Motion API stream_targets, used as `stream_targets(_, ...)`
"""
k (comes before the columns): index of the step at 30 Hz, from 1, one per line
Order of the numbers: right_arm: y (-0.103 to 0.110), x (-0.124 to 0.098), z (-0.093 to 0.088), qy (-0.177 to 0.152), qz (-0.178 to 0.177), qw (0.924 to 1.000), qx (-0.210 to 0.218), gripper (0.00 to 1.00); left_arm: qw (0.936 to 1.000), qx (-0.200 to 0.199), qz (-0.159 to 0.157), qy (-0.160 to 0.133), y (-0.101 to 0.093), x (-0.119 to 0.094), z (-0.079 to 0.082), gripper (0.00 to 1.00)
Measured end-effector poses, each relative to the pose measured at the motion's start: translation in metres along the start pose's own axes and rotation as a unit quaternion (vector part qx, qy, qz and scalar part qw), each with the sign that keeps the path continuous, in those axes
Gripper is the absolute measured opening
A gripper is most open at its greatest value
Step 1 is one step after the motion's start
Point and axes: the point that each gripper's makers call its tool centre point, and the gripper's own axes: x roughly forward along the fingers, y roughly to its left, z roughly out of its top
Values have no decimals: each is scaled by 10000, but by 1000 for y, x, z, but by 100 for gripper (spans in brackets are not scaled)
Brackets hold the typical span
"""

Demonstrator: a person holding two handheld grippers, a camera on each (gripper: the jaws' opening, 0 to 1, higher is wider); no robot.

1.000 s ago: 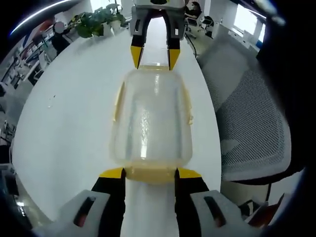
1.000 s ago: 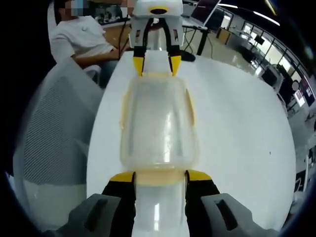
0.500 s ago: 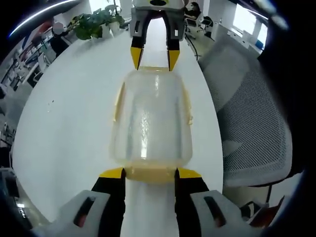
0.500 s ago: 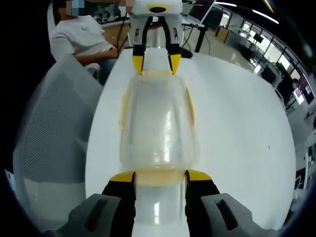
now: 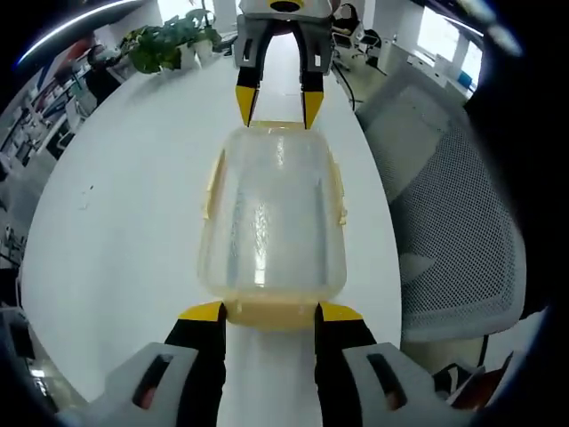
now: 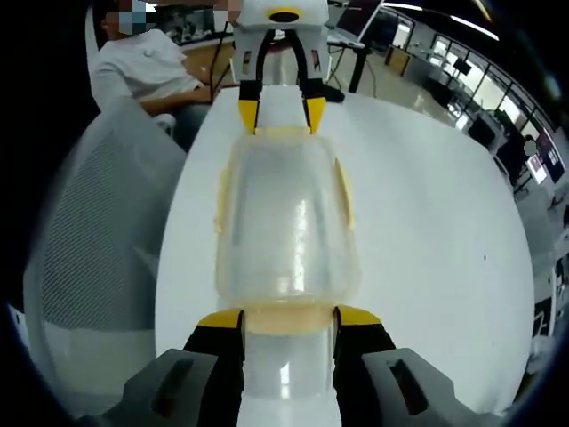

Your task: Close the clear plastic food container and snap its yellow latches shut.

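Your white oval surface (image 5: 133, 196) sat in an office, a grey mesh chair (image 5: 453, 222) at one edge. Both grippers' fingers (image 5: 203, 313) (image 6: 220, 320) stood wide at opposite ends of the clear plastic food container (image 5: 271, 213).

Clear container (image 5: 272, 218) on white table (image 5: 124, 205), left gripper (image 5: 270, 311) and right gripper (image 5: 276, 105) at opposite ends

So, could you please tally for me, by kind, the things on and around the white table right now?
Clear plastic food container with yellow latches: 1
Yellow-tipped two-jaw claws, left claw and right claw: 2
Grey mesh office chair: 1
Green potted plant: 1
Seated person in a white shirt: 1
White table: 1
Total: 7
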Motion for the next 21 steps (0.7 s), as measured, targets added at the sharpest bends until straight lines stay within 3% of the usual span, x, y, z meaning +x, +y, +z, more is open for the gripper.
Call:
stream_targets(16,2,-8,-20,30,-26,10000,91,37,10000,42,-51,-41,-2,11,18,37)
stream_targets(21,-3,-12,-27,59,-94,9994,324,35,9998,-132,-101,-48,-4,14,22,37)
